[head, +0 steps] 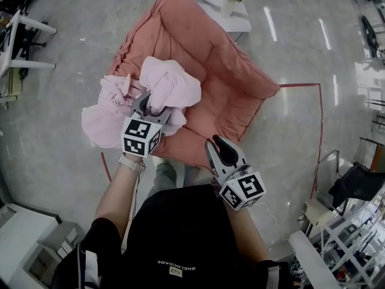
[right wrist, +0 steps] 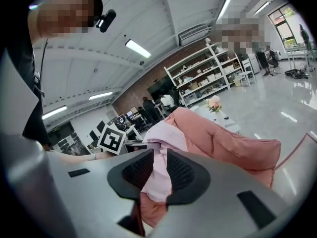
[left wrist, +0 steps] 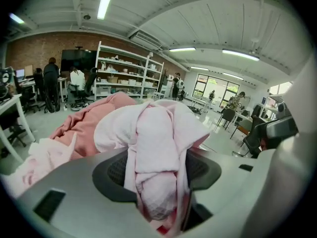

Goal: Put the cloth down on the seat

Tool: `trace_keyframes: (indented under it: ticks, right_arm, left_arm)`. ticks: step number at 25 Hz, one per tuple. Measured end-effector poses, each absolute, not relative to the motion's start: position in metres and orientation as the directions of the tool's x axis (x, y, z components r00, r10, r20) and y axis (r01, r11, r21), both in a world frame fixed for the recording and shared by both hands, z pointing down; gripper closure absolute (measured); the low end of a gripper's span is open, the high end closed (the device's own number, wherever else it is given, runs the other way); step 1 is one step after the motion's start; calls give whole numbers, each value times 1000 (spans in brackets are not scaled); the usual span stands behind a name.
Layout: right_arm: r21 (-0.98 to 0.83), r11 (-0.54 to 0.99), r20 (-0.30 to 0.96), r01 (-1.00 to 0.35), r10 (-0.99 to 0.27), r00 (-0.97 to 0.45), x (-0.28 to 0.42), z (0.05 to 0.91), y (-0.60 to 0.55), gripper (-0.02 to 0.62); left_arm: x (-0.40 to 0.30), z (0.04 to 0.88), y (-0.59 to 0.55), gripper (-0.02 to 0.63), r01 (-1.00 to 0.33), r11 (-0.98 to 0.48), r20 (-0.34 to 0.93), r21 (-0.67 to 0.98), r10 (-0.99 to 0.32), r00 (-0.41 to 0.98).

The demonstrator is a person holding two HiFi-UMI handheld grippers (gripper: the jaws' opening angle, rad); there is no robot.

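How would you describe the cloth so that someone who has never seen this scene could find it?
On the grey floor lies a large salmon-pink cushioned seat. Over its left edge in the head view, a bunched cloth is clamped in the left gripper. It is much paler pink than the seat, and thin and crumpled rather than padded.

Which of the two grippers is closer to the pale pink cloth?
Left. The left gripper is clamped on the cloth, above the pink seat. The right gripper is apart from it, empty, off to its right by the seat's near edge.
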State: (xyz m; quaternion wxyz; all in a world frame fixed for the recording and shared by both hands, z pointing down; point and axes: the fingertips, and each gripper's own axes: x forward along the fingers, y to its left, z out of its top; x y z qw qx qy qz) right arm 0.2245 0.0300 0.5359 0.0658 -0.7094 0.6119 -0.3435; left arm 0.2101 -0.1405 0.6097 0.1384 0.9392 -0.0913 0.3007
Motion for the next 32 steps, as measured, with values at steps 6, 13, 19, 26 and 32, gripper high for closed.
trace_keyframes:
  ticks: [6, 13, 19, 26, 32]
  right_arm:
    - [-510, -219, 435, -832, -900, -29, 222, 553, 19, 494]
    - [-511, -225, 478, -829, -877, -57, 218, 568, 21, 494]
    - [-524, -216, 493, -824, -866, -86, 220, 583, 28, 494]
    - [-532, -243, 508, -811, -858, -76, 222, 591, 41, 494]
    - [-535, -248, 506, -808, -860, -71, 223, 590, 53, 494]
  left_arm:
    - [200, 661, -144, 348, -292, -927, 619, 237, -87, 780]
    - [203, 700, -145, 347, -297, -922, 615, 250, -86, 784]
    - [213, 741, -139, 345, -313, -915, 642, 255, -82, 762]
    - [212, 779, -134, 344, -341, -897, 683, 279, -64, 728]
    - [213, 796, -128, 318, -352, -893, 728, 279, -42, 684]
